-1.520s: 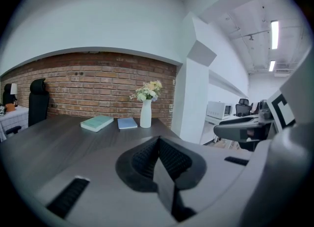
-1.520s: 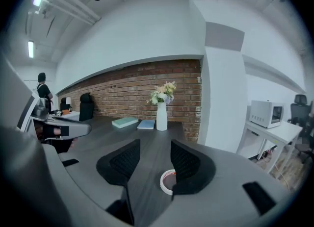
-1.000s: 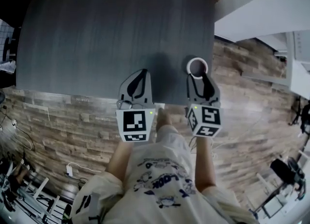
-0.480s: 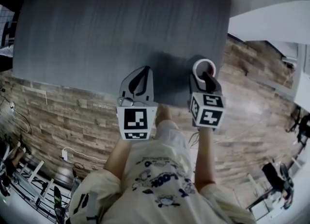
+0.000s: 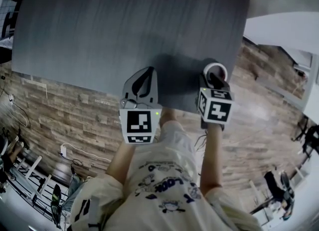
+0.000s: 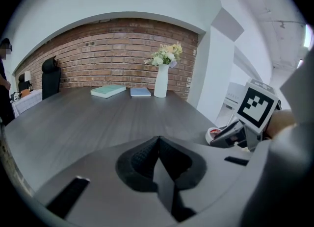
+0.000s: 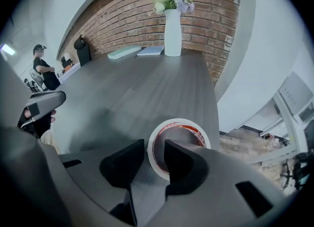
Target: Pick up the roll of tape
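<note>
A white roll of tape (image 5: 222, 68) with a red inner core lies flat near the right front corner of the dark grey table (image 5: 124, 25). My right gripper (image 5: 213, 77) points steeply down over the roll. In the right gripper view the tape (image 7: 179, 123) has its near wall between the jaws: one finger (image 7: 184, 162) is inside the ring, the other outside. The jaws are closing, and a small gap still shows beside the wall. My left gripper (image 5: 148, 70) hovers shut over the table's front edge, holding nothing. The left gripper view shows the tape (image 6: 214, 134) to its right.
At the table's far end stand a white vase of flowers (image 7: 172, 32) and two books (image 6: 108, 90). The table's right edge runs close beside the tape, with a drop to a brick-pattern floor (image 5: 259, 105). A person (image 7: 43, 69) stands far off on the left.
Both grippers have sunk toward the table. The right gripper has tipped downward onto the tape, with one finger now inside the ring, and its jaws have narrowed.
</note>
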A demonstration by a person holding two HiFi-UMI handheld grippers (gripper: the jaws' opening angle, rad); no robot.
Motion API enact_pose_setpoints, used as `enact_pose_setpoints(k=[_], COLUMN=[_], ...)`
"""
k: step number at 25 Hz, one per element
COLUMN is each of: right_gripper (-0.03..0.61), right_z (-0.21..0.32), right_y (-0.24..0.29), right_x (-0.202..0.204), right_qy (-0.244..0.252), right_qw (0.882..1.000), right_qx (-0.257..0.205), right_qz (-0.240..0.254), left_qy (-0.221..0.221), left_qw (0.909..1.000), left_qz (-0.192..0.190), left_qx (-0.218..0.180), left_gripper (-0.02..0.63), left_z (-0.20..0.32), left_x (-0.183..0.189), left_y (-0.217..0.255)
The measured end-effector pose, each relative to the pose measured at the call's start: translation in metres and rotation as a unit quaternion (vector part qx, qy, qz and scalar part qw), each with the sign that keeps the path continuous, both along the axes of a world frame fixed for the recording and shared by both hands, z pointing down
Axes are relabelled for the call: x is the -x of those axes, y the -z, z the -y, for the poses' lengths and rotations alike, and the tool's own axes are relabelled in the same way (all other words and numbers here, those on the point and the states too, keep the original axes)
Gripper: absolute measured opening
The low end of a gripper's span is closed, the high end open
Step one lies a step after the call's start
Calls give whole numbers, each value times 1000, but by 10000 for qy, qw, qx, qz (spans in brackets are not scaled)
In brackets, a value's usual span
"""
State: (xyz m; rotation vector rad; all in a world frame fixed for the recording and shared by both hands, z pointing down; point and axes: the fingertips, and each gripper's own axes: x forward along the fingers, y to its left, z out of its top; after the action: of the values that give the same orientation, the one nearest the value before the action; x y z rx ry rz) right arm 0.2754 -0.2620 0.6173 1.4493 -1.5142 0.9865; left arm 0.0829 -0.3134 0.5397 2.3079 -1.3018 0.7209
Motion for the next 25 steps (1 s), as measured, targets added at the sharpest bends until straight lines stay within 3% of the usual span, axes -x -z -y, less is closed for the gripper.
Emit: enact_pose_setpoints(k=[3,15,25], right_gripper=[97,46,37], right_z=[2,1,0], right_y=[-3,-5,-7], right_x=[-2,6,9], right_qy=[24,244,158], right_qw=[9999,9990,9995], right_qx=[88,355,260], right_qz=[-101,-124,13], left_qy=[40,145,176], left_qw=[10000,9998,9998], left_qz=[5,37,41], left_qx=[32,95,61], left_gripper=[3,3,3], left_z=[2,4,2], left_x=[2,7,14], left_y=[-3,-6,-4])
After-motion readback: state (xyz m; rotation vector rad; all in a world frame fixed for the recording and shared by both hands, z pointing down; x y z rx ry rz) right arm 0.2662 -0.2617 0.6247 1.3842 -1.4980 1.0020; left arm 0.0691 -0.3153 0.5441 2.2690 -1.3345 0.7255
